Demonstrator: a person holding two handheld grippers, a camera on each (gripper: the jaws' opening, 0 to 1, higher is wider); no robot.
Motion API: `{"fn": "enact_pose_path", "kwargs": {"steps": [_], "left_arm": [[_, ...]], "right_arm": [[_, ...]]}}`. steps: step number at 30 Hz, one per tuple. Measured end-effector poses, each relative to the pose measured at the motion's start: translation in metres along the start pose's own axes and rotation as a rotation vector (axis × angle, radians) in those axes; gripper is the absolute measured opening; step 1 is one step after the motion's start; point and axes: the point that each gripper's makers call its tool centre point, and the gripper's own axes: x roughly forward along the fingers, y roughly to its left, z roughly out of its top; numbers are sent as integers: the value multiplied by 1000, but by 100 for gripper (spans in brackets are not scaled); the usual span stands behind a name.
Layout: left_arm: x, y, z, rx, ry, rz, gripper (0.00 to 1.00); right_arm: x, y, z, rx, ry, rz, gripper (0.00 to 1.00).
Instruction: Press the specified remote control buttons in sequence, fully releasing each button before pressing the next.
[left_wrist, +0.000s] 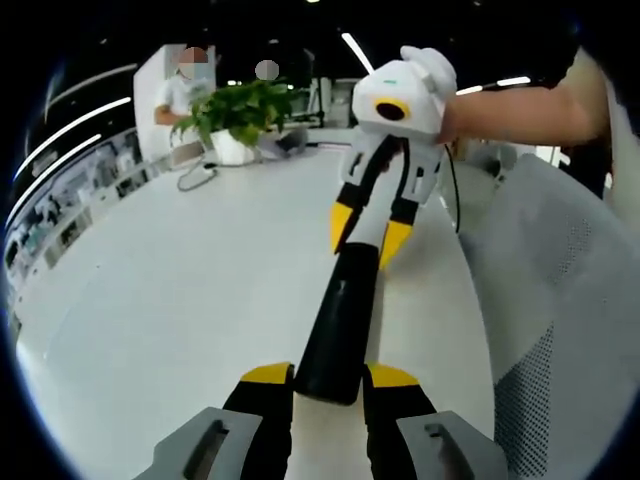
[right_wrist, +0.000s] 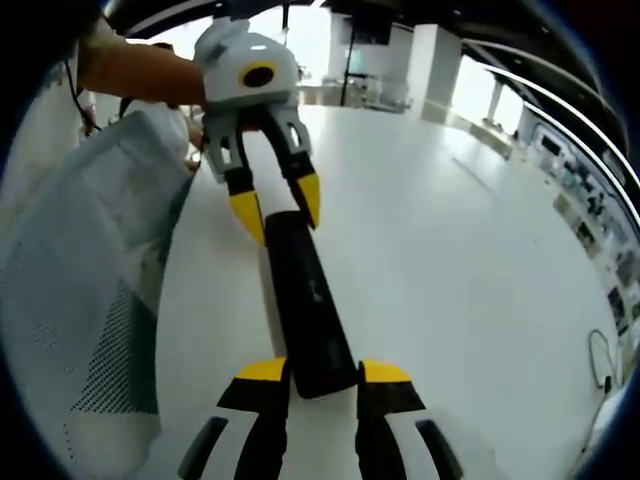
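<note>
Left gripper view: remote (left_wrist: 342, 322) between claws (left_wrist: 330, 375).

Left hand-held gripper (left_wrist: 329, 376) and right hand-held gripper (right_wrist: 322, 371), white housings, black jaws, yellow fingertip pads, white glove (left_wrist: 432, 66)

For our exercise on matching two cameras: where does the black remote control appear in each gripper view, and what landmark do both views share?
Left gripper view: remote control runs from bottom centre up toward the right gripper.
Right gripper view: remote control runs from bottom centre up toward the left gripper.
Shared landmark: white table.
</note>
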Motion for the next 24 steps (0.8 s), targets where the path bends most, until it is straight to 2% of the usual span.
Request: {"fn": "enact_pose_path", "kwargs": {"steps": [9,24], "left_arm": [[1,-16,-2,10,14,-10,25],[13,-19,-10,23,55,-32,25]], "right_arm": [[-1,8,-3,-8,13,8,22],[2,10,-14,-14,30,20,22]]}}
